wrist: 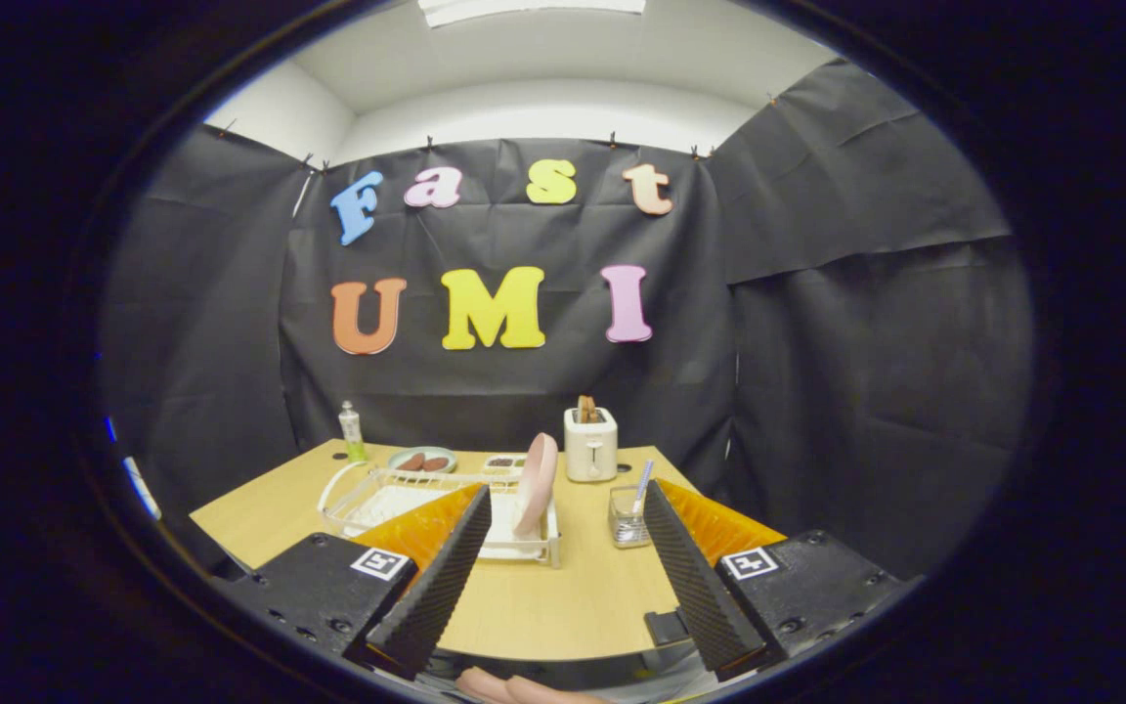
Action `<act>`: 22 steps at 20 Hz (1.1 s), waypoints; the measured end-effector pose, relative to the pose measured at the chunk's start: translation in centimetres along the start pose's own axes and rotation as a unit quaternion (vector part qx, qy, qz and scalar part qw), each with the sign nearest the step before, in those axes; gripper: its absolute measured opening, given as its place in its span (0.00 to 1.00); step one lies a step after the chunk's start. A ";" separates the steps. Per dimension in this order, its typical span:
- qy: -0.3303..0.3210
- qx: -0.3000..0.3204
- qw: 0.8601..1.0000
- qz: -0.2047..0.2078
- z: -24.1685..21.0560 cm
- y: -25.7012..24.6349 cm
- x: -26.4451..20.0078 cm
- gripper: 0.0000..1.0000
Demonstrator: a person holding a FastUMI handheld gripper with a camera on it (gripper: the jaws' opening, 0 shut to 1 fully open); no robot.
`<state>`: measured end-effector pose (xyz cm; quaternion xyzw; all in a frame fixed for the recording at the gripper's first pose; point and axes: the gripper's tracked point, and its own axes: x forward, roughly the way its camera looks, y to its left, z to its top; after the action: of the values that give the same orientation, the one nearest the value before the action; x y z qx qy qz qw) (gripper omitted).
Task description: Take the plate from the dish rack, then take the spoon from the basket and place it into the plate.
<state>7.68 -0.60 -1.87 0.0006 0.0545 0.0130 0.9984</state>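
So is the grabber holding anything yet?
No, nothing is held. The gripper is open, its fingers wide apart over the table, short of the pink plate standing in the dish rack.

The table (pixel 524 596) at lower centre looks like pale, matt wood. On it, a white wire dish rack (pixel 397 494) holds a smooth pink plate (pixel 536 484). The gripper (pixel 558 577) fingers (spread wide) carry black ribbed pads (pixel 436 577).

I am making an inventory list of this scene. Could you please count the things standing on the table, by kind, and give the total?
Dish rack: 1
Pink plate, upright in the rack: 1
Basket holding a spoon: 1 each, 2
Toaster: 1
Bottle: 1
Green plate with food: 1
Small tray: 1
Total: 8
The hand-held gripper is open, holding nothing.
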 end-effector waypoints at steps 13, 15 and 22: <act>0.147 0.002 0.989 0.017 2.6 1.8 18.6 1.00; 0.190 -0.009 0.982 0.008 2.2 1.7 21.8 1.00; 0.319 -0.056 0.946 0.021 0.1 2.4 30.5 1.00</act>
<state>37.98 2.56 -5.11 -0.0581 0.3690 0.0368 0.9269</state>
